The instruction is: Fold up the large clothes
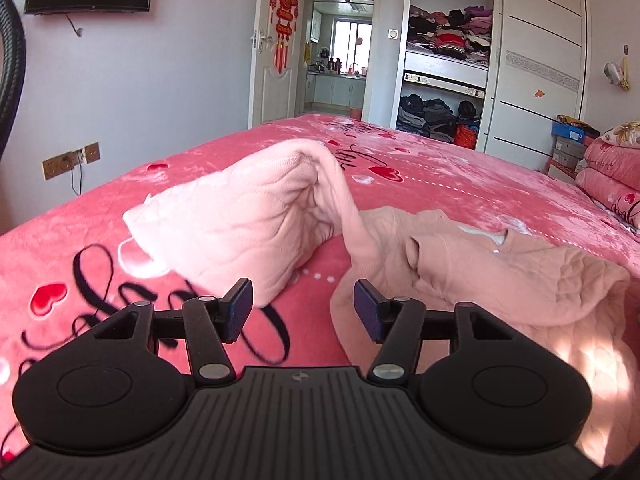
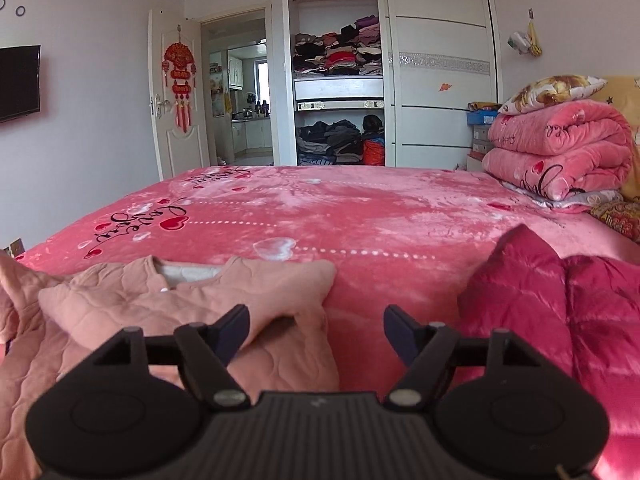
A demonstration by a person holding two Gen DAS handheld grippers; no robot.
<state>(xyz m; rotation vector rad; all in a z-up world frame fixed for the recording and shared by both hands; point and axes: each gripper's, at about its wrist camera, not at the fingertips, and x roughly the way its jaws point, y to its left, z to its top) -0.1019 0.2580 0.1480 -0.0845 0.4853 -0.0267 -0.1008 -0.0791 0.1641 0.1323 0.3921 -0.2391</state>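
Left gripper fingers wide apart, empty — sleeve flopped ahead on the bed. Pink top lies crumpled, collar away. Right gripper gaping, empty too. Regrip the hem corners evenly, flatten before folding.

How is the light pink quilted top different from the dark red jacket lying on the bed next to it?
The quilted top is pale peach-pink with a matte, stitched surface; the red jacket is deep magenta and shiny. The quilted top lies spread toward the left side of the bed with its neckline showing; the red jacket sits bunched at the right, one part peaking upward. Both rest on the pink bedspread, and neither claw holds them.
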